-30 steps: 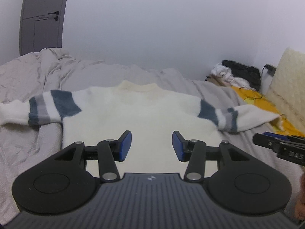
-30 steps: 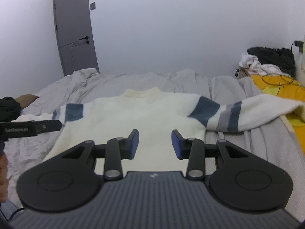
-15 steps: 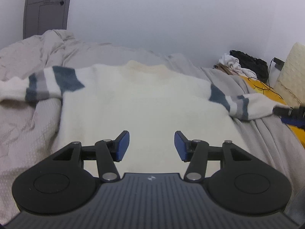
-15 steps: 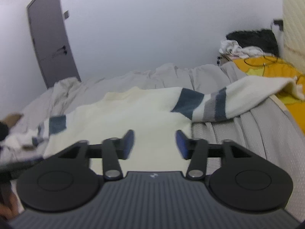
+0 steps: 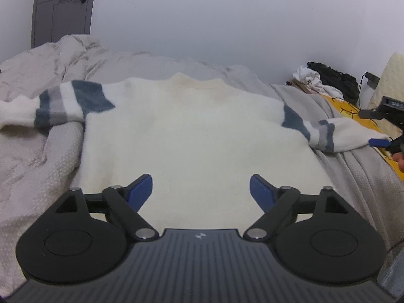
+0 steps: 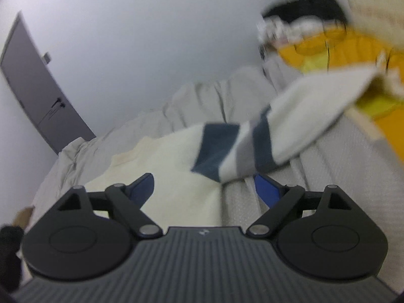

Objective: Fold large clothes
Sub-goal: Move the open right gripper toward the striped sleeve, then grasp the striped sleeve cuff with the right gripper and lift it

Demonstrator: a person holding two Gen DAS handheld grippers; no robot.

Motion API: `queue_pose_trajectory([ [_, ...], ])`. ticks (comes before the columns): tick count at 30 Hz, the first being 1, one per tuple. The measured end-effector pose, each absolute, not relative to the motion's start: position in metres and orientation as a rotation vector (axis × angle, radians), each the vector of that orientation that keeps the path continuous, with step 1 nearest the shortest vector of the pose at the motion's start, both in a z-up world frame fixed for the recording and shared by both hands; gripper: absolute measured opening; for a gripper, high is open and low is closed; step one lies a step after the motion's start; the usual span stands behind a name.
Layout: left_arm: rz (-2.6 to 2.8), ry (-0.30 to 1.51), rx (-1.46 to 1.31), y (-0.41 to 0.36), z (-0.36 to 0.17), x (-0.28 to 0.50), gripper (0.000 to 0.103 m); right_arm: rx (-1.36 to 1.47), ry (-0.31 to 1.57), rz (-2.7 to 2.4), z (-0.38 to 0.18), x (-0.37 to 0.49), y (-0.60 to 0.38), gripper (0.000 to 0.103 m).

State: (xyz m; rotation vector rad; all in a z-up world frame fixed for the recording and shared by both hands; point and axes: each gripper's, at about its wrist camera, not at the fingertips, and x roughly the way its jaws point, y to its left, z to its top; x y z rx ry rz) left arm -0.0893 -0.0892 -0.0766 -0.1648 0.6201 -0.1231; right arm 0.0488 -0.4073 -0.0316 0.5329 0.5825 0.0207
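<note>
A big cream sweater point(image 5: 192, 136) lies flat on the bed point(image 5: 38, 166), right in the middle, with its neck point(image 5: 198, 80) up at 12 o'clock, toward the white wall point(image 5: 227, 17). Each sleeve has dark blue and grey stripes. One sleeve point(image 5: 50, 106) reaches out to 9 o'clock and rests on the bumpy grey cover. The other sleeve point(image 5: 330, 133) reaches out to 3 o'clock and its end hangs near the bed's edge. The left gripper point(image 5: 200, 189) hangs over the bottom part of the sweater, at 6 o'clock. Its blue jaws have just been opening and now stand wide apart, with nothing pinched between them; only the cream cloth shows below. The right gripper point(image 6: 203, 184) is over by the 3 o'clock sleeve point(image 6: 252, 136). Its picture is blurry. Its jaws have also just been opening and stand wide, and they grip nothing; the striped part of the sleeve sits just past them, toward 12 o'clock. From the left wrist view, that same right gripper point(image 5: 378, 142) peeks in at the 3 o'clock edge, with a blue tip right at the end of the sleeve. Farther out, at 2 o'clock, there is a yellow cloth point(image 5: 341, 106), a white bundle point(image 5: 308, 78) and something black and fluffy point(image 5: 335, 80) behind it. A grey door point(image 5: 63, 7) stands at 10 o'clock.
</note>
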Motion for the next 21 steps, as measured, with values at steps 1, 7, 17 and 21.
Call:
queue_pose_trajectory([
  [1,-0.124,0.629,-0.165,-0.090,-0.079,-0.088,0.091,0.566,0.599,0.029,-0.042,0.059,-0.416,0.088],
  [7,-0.121,0.678,-0.169,-0.092,-0.092,-0.076,0.093,0.632,0.605,-0.027,-0.088,0.109,-0.452,0.088],
  [17,-0.126,0.792,-0.206,-0.095,-0.121,-0.043,0.093,0.820,0.418,-0.160,-0.122,0.172,-0.535,0.088],
  [21,-0.127,0.837,-0.248,-0.093,-0.132,-0.029,0.093,0.845,0.426,-0.165,-0.120,0.169,-0.531,0.088],
])
